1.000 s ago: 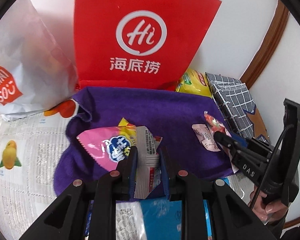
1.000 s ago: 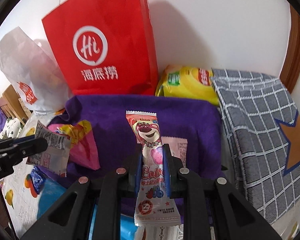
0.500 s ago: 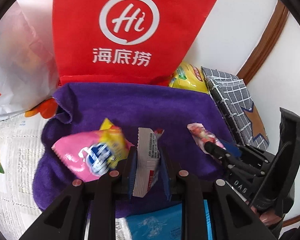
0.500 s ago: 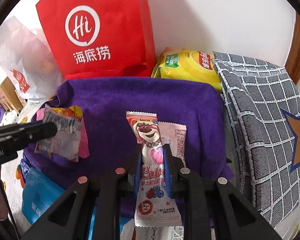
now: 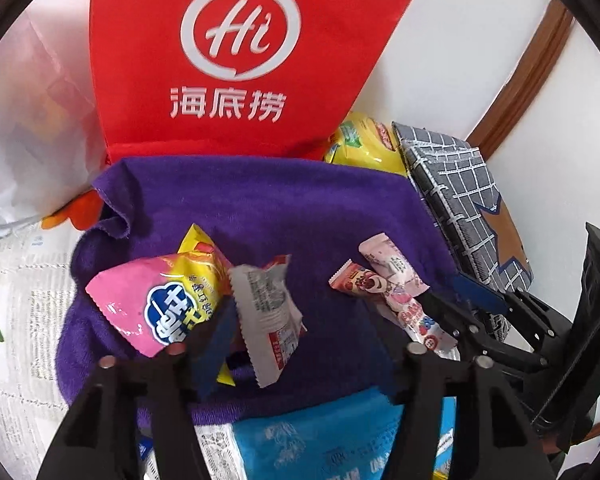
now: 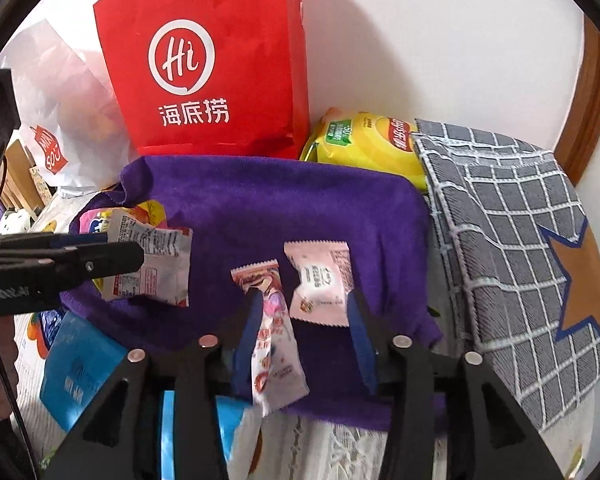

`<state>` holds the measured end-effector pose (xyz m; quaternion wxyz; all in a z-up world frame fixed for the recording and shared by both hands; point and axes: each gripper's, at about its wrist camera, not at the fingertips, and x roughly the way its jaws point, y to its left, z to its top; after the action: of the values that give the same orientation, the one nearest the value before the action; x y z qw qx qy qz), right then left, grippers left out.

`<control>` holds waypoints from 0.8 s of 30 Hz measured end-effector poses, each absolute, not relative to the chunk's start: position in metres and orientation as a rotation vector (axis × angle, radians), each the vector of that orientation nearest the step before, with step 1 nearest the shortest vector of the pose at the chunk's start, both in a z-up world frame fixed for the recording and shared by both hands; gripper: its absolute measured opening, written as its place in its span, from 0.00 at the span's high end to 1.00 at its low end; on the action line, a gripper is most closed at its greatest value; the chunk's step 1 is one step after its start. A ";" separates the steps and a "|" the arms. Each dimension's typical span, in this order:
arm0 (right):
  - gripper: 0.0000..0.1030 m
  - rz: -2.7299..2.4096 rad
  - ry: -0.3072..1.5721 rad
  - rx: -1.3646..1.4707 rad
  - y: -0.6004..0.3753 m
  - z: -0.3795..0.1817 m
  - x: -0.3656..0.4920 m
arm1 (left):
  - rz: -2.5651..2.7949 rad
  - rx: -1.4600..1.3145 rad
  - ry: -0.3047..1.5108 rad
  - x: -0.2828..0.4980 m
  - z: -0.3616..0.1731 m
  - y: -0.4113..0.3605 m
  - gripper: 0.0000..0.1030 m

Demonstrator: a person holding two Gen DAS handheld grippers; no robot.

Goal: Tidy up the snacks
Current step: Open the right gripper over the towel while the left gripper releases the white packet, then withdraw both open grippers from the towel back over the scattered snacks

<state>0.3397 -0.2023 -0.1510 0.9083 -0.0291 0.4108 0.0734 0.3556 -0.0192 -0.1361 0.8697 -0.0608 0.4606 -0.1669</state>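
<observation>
Both grippers are seen with their jaws spread over a purple plush towel [image 5: 260, 208], which serves as the sorting place for the snacks.

The left gripper [image 5: 300, 340] is opened wide. A white crinkled foil sachet with red print [image 5: 266, 316] lies between its fingers, close to the left finger, with its long axis running away from the gripper toward the towel's far edge. Whether the sachet is fully at rest on the towel or only leaning on the finger cannot be settled from this view. A pink and yellow snack bag [image 5: 160, 300] lies just beside it, at the towel's left edge.

The right gripper [image 6: 304, 340] is likewise spread. A slim pink stick wrapper printed with a bear [image 6: 274, 332] lies against its left finger, slightly tilted, its long axis roughly along the fingers and its near end over the towel's front edge. A pale pink square sachet [image 6: 322, 284] lies flat on the towel just ahead, between the fingertips.

Each snack is judged nearest to the gripper above it, so any re-grip would be a straight closing along the present axis.
</observation>
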 end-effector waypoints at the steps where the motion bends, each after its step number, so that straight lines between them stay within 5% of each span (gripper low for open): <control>1: 0.56 0.144 0.847 -0.058 -0.204 -0.149 0.335 | -0.342 -0.117 0.959 0.352 -0.133 -0.019 0.38; 24: 0.30 0.015 0.753 -0.081 -0.211 -0.093 0.198 | -0.243 -0.129 0.840 0.209 -0.079 0.019 0.37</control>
<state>0.1979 -0.2113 -0.0933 0.9291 -0.0397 0.3675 0.0075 0.2092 0.0186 -0.0792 0.9038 -0.0625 0.4066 -0.1176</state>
